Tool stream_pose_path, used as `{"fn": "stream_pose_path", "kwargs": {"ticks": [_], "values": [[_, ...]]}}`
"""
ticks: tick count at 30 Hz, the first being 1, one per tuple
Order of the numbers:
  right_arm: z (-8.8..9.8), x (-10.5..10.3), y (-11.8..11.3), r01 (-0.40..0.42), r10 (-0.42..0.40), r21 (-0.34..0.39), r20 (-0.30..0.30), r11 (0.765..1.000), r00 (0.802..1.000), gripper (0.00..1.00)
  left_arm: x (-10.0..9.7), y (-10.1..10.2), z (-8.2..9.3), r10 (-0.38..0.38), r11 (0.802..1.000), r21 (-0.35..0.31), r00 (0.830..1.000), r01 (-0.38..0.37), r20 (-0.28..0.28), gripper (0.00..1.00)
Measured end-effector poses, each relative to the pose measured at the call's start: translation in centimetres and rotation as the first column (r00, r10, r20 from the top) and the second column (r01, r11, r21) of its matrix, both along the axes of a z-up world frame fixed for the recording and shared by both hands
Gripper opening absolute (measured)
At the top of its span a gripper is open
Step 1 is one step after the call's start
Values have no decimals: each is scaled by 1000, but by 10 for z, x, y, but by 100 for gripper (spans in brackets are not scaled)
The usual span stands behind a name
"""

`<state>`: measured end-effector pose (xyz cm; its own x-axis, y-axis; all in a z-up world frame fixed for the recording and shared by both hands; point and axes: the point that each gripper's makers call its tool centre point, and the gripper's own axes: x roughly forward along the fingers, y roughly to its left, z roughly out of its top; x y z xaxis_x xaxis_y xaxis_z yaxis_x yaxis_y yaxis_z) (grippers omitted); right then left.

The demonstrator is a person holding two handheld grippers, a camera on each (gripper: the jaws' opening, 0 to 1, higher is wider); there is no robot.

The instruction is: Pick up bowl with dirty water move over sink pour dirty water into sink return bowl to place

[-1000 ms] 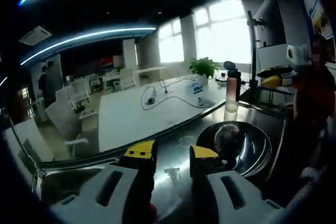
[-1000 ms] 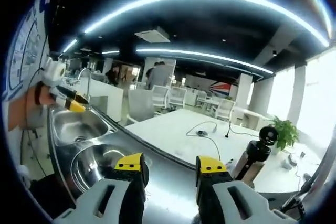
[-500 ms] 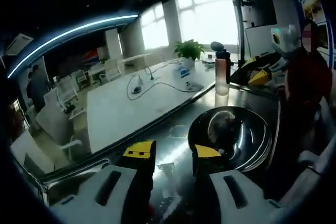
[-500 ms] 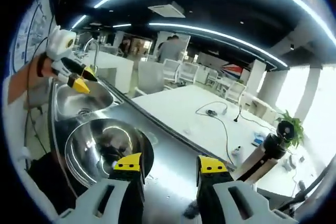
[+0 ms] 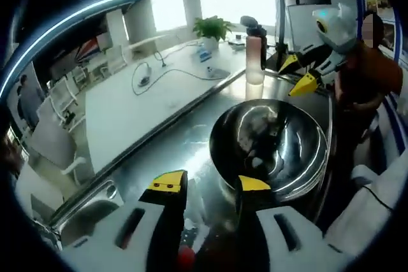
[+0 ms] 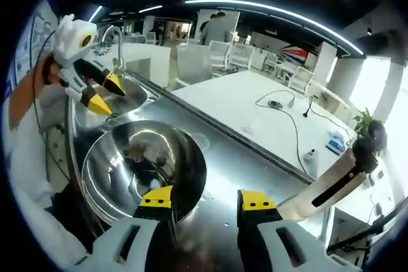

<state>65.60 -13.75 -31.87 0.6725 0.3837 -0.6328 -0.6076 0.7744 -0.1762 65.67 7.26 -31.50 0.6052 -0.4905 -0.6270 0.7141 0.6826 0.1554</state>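
A: Where is the bowl?
B: The steel bowl [image 5: 271,148] stands upright on the metal tabletop [image 5: 172,151], close to the near edge. In the right gripper view it [image 6: 143,170] sits between the sink [image 6: 118,103] and that view's own gripper.

A: Is there water in it?
B: I cannot tell; the inside is all reflections.

A: And the left gripper?
B: The left gripper [image 5: 207,186] is released, its yellow-tipped jaws apart with nothing between them. One tip lies over the bowl's near rim; I cannot say whether it touches. It shows again in the right gripper view [image 6: 102,93], over the sink's edge, beside the faucet [image 6: 115,39].

A: The right gripper?
B: The right gripper [image 6: 204,199] is also released and empty, one tip over the bowl's rim. In the left gripper view it [image 5: 299,74] hangs just beyond the bowl's far rim.

A: What else is around?
B: A pink bottle with a dark cap [image 5: 255,52] stands on the tabletop past the bowl. Behind it is a long white table [image 5: 137,103] with cables and a potted plant [image 5: 213,30].
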Motion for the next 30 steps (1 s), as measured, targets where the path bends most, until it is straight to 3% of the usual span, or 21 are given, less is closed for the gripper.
{"fn": "stream_pose_path", "kwargs": {"ticks": [3, 6, 10, 14, 22, 30], "values": [[-6, -3, 3, -1, 0, -3, -68, 1000, 998, 32, -2, -7, -2, -6, 1000, -16, 999, 6, -34, 29], [-9, -2, 4, -2, -1, -31, -95, 1000, 996, 32, -4, -12, -9, -17, 1000, 17, 997, 18, -79, 29], [-11, -2, 7, 4, -5, -8, -145, 1000, 989, 32, -5, -15, -17, -4, 1000, 30, 989, 8, -147, 29], [-21, -3, 5, 23, -25, -15, -201, 1000, 979, 30, -3, -14, -22, 13, 998, 67, 986, -1, -166, 29], [-37, -6, 4, 34, -37, -19, -263, 999, 964, 30, -6, -11, -36, 51, 993, 116, 969, -23, -242, 29], [-48, -7, 9, 28, -34, -24, -295, 999, 955, 31, -3, -15, -46, 71, 994, 95, 955, -45, -289, 29]]}}
